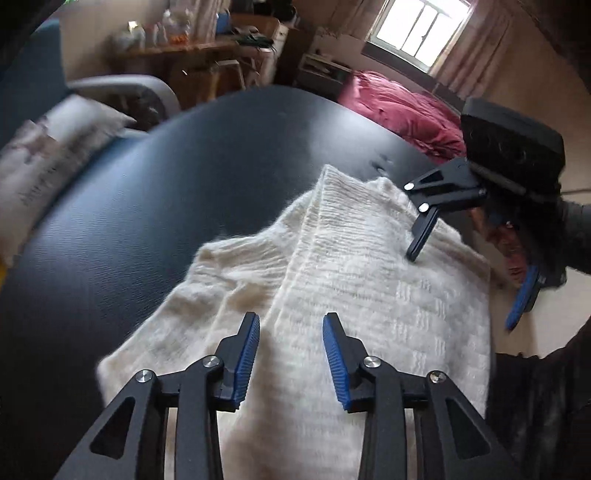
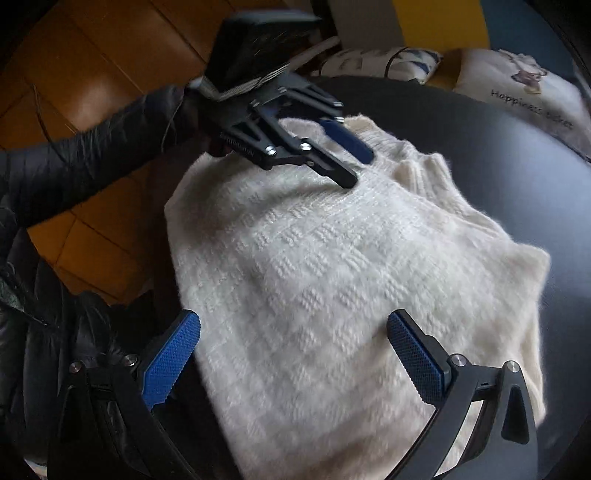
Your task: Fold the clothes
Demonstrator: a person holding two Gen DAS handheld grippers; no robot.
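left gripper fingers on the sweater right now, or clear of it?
Cannot tell. In the left wrist view the left gripper stands open above the cream sweater, nothing pinched; the right wrist view shows one dark finger tip at the knit, but neither contact nor gap shows plainly.

Fuzzy cream knit sweater [image 1: 332,280] at 6 o'clock on dark, faintly grained semi-gloss tabletop [image 1: 147,206]; ribbed blue claw pads [image 2: 173,354].

Daylight enters through a window [image 1: 419,31] that is blown out to white, leaving the room dim. The dark table [image 1: 155,206] carries a soft sheen. Both fisheye views bend strongly and darken at their corners. Motion blur smears the cushions [image 1: 48,162] and background.
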